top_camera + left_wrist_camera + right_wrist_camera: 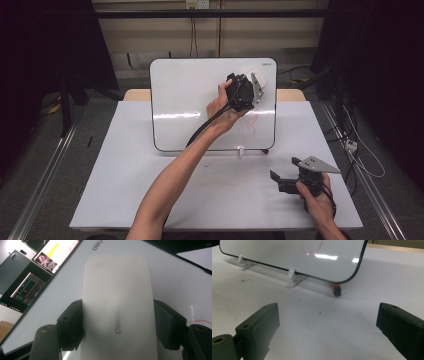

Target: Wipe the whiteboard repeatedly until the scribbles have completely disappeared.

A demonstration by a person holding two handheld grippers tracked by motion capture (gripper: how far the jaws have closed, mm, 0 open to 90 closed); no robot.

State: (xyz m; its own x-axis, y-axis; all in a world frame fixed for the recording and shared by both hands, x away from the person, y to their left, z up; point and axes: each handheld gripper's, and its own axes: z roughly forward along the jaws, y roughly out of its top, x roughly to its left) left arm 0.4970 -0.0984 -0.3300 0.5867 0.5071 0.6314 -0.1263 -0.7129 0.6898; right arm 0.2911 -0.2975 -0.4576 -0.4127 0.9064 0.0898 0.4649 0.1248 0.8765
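Both jaws clamp eraser (117,310) near whiteboard (190,100) corner

Setting: a lab recording bay. Indicators: black curtains (45,45) flanking the white table (125,190), aluminium rails (40,185) along the floor, loose cables (360,145), and monitor screens (30,287) reflected in the whiteboard (190,100).
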